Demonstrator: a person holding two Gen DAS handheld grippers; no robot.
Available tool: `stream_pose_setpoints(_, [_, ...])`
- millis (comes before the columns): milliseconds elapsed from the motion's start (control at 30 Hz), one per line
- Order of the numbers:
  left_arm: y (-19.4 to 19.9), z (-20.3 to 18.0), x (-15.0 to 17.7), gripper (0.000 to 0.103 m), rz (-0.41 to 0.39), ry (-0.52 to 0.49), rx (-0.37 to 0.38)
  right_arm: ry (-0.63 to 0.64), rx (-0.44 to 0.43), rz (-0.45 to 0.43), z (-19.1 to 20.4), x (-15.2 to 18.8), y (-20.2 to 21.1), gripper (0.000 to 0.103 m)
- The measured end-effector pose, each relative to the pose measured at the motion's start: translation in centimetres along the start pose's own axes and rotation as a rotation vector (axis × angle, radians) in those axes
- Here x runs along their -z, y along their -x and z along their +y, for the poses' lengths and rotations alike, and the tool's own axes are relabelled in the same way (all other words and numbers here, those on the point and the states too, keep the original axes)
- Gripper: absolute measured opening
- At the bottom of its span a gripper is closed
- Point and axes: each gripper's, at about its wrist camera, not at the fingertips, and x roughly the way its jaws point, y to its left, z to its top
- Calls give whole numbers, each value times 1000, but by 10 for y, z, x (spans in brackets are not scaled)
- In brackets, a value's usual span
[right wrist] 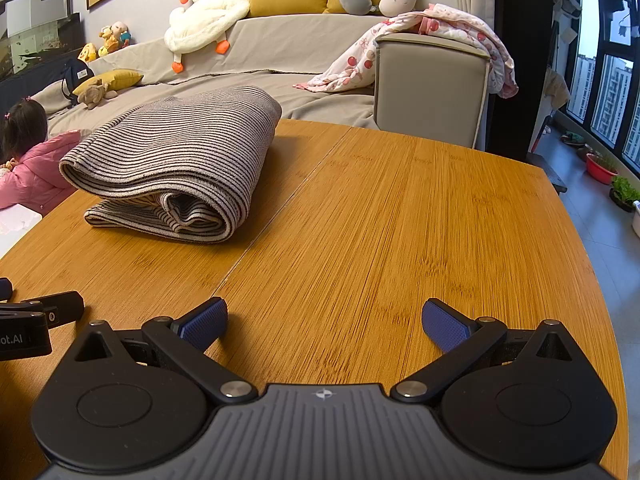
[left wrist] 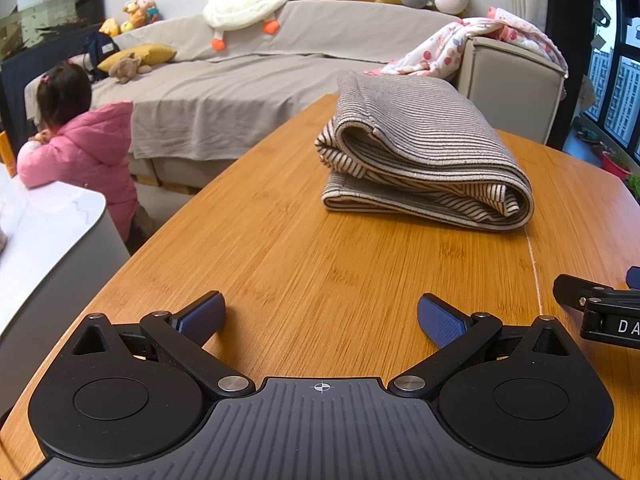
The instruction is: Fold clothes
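A striped grey-and-cream garment lies folded into a thick bundle on the wooden table, toward its far side. In the right wrist view the same garment sits at the far left of the table. My left gripper hovers low over the near table edge, open, with nothing between its blue pads. My right gripper is likewise open and empty, well short of the garment. Part of the right gripper shows at the right edge of the left wrist view, and part of the left gripper at the left edge of the right wrist view.
A grey covered sofa with plush toys, cushions and a floral blanket stands beyond the table. A child in a pink jacket leans on a white counter to the left. Windows and plant pots are at right.
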Motion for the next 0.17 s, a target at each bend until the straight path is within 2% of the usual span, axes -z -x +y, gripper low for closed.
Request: stream_pose_setpoints(167, [1, 2, 1, 103, -6, 6, 7, 0, 0, 0, 0, 0, 0, 103])
